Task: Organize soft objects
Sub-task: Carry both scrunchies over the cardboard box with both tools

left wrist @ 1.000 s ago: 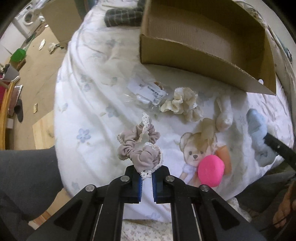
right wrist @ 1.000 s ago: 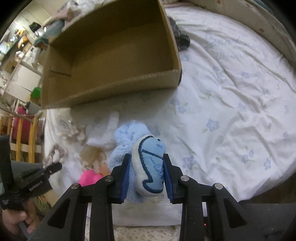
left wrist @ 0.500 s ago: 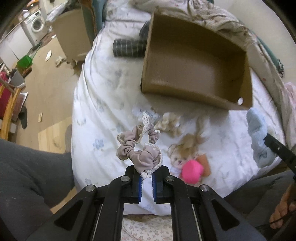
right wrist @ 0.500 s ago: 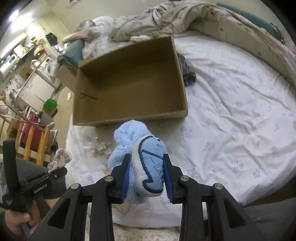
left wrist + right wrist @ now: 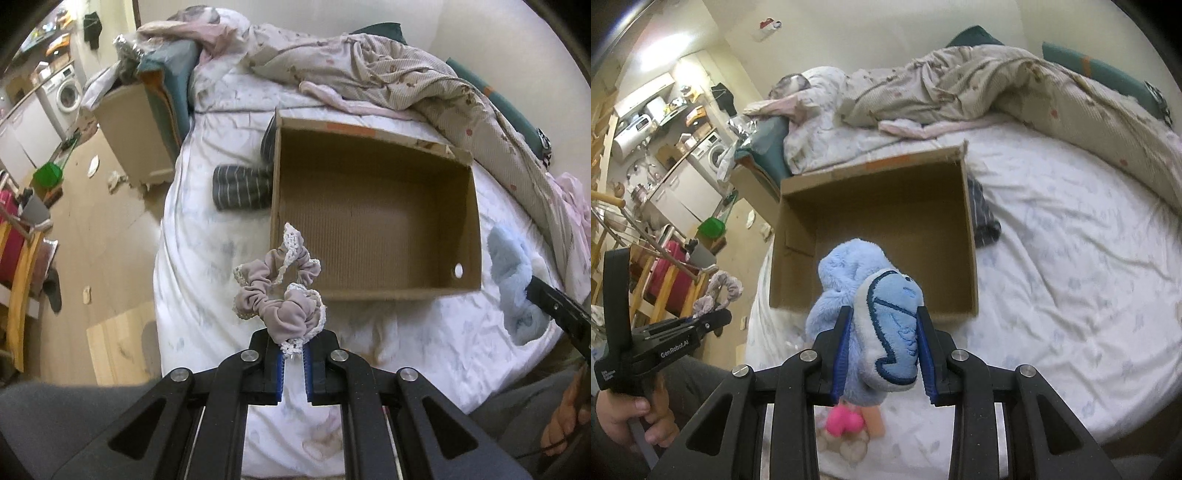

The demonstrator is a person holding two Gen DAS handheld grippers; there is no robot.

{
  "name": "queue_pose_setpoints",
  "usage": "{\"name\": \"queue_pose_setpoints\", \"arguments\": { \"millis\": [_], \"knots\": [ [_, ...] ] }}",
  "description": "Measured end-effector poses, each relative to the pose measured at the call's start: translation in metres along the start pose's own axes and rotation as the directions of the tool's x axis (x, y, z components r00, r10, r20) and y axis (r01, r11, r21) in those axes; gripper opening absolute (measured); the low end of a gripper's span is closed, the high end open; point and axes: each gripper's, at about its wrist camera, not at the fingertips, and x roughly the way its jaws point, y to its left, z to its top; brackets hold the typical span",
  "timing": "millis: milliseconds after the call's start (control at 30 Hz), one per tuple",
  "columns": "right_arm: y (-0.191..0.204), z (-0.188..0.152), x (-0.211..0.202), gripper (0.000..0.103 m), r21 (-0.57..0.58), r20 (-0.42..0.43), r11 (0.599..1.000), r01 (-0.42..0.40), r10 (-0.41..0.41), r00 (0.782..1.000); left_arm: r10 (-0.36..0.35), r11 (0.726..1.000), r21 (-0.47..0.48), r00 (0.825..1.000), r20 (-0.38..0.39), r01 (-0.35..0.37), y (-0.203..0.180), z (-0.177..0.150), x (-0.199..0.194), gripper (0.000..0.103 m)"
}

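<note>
A mauve lace-trimmed scrunchie [image 5: 282,295] is kept clamped in the left gripper [image 5: 293,363], and a blue plush toy [image 5: 871,314] in the right gripper [image 5: 884,354]. Both have been raised from the bed [image 5: 1071,266] since the earlier frames. The open cardboard box [image 5: 373,218], formerly cut off at the top, is now seen whole beyond the jaws.

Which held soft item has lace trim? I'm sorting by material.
The mauve scrunchie in the left hand-held gripper; its edges carry white lace. The right hand-held gripper holds a fluffy blue plush toy, without lace.

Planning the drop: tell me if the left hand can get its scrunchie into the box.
Probably yes. The left tongs hold the scrunchie just short of the open, empty box, nothing between.
</note>
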Motion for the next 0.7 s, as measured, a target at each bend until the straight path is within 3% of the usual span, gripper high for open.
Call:
{"name": "queue_pose_setpoints", "arguments": {
  "millis": [333, 700],
  "knots": [
    [-0.002, 0.036, 0.042, 0.034, -0.017, 0.013, 1.0, -0.012, 0.012, 1.0, -0.014, 0.999, 0.029, 1.0, 0.017, 0.013, -0.011, 0.047, 0.036, 0.008],
    [-0.017, 0.029, 0.103, 0.034, 0.031, -0.059, 0.999, -0.011, 0.013, 0.998, -0.03, 0.997, 0.076, 1.0, 0.005, 0.03, -0.029, 0.052, 0.091, 0.008]
  ]
}}
